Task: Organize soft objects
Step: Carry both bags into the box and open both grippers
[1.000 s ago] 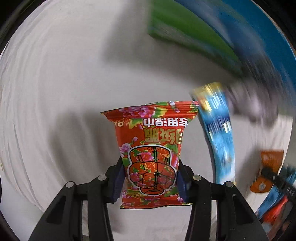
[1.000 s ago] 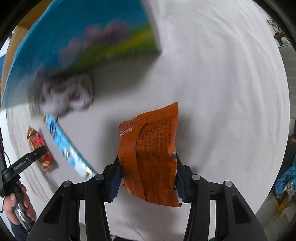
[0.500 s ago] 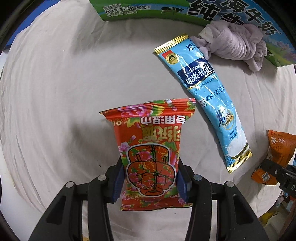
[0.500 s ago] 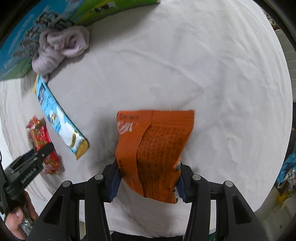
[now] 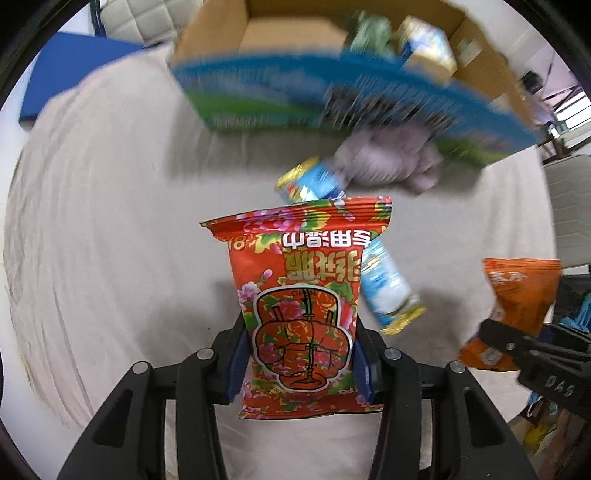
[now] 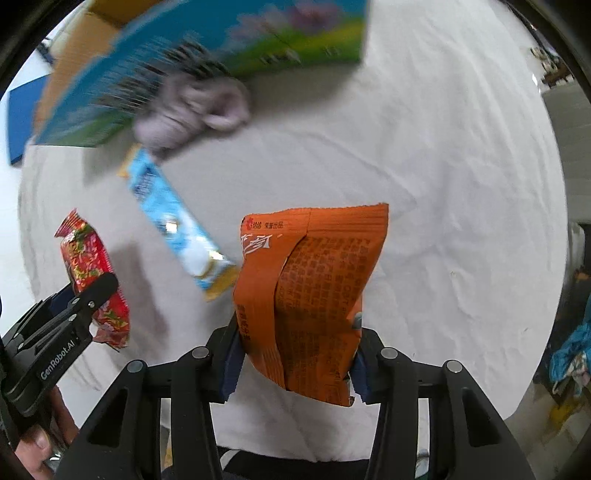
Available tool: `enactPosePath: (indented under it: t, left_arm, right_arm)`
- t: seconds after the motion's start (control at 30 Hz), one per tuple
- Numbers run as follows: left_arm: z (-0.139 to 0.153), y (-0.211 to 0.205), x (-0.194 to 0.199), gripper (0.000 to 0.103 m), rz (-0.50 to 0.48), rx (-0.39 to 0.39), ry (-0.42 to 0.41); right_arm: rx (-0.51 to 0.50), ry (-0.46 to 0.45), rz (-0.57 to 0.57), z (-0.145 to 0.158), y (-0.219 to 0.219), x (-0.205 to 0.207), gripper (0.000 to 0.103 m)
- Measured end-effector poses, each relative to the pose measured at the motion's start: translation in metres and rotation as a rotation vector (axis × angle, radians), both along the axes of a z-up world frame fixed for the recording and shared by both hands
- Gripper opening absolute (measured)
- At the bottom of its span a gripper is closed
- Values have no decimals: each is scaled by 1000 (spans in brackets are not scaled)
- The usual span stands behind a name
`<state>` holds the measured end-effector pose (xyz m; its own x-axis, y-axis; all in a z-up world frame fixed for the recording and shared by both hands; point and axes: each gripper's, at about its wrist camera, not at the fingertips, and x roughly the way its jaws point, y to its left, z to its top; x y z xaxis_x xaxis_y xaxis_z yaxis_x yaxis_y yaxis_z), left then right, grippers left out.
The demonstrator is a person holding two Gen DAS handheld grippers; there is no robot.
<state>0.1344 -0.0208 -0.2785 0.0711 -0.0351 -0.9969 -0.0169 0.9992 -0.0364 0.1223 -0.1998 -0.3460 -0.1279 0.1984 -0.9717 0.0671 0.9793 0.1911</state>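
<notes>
The left gripper (image 5: 301, 363) is closed on a red floral packet (image 5: 301, 302), clamped low on its sides so that the printed face stands upright ahead of the fingers; the right gripper (image 6: 293, 363) is likewise clamped on an orange packet (image 6: 314, 291), held by its lower part. Both packets are carried clear of the white cloth (image 6: 424, 184), presumably so that they can be dropped into the cardboard box (image 5: 295, 33) at the far edge of the cloth. On the cloth, between the grippers and the box, a blue sachet (image 6: 173, 221) is left lying at a slant, and a lilac bundle of fabric (image 6: 195, 107) rests against the box's printed blue-and-green flap (image 5: 332, 96). Inside the box some packets (image 5: 406, 44) are already seen, too blurred to identify.
</notes>
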Motion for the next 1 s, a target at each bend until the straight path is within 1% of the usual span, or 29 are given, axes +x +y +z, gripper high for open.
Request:
enactPosePath:
  t: [0.07, 0.17, 0.2, 0.27, 0.3, 0.33, 0.37, 0.4, 0.43, 0.5, 0.63, 0.73, 0.8, 0.83, 0.93, 1.0]
  left_arm:
    - [21, -1, 2, 44, 0, -27, -34]
    - [61, 0, 7, 44, -15, -63, -97]
    - [70, -3, 8, 44, -19, -71, -108]
    - [93, -4, 17, 44, -31, -104, -137]
    - [103, -3, 22, 44, -34, -119, -149]
    - [111, -2, 27, 44, -41, -134, -160]
    - [119, -3, 32, 44, -44, -149, -168]
    - [124, -2, 39, 44, -44, -165, -174]
    - [131, -4, 46, 44, -45, -177, -179]
    - [143, -3, 62, 44, -57, -180, -202]
    - [147, -5, 100, 44, -73, -144, -218]
    - [135, 2, 133, 44, -68, -131, -189]
    - [123, 7, 155, 44, -55, -121, -167]
    - [117, 10, 166, 44, -49, -119, -155]
    - [101, 17, 195, 44, -37, -108, -121]
    - [86, 20, 217, 44, -32, -94, -97]
  right_arm:
    - [14, -42, 14, 24, 6, 3, 50]
    - [50, -92, 27, 57, 15, 11, 50]
    - [60, -105, 29, 65, 9, 10, 50]
    - [95, -129, 27, 87, 12, 24, 50]
    - [110, -136, 24, 95, 4, 21, 50]
    - [125, -150, 21, 105, 4, 27, 50]
    - [129, -162, 21, 111, 3, 29, 50]
    - [134, -177, 19, 124, -3, 31, 50]
    - [133, -198, 16, 132, -4, 40, 50]
    - [126, -217, 6, 133, -2, 57, 50]
    - [113, -231, -16, 144, -12, 94, 50]
    - [88, -229, -15, 140, -14, 124, 50]
    - [73, -217, -11, 131, -14, 146, 50]
    - [66, -212, -12, 121, -13, 161, 50]
    - [43, -187, -5, 104, -11, 185, 50]
    - [27, -163, 6, 85, -8, 201, 50]
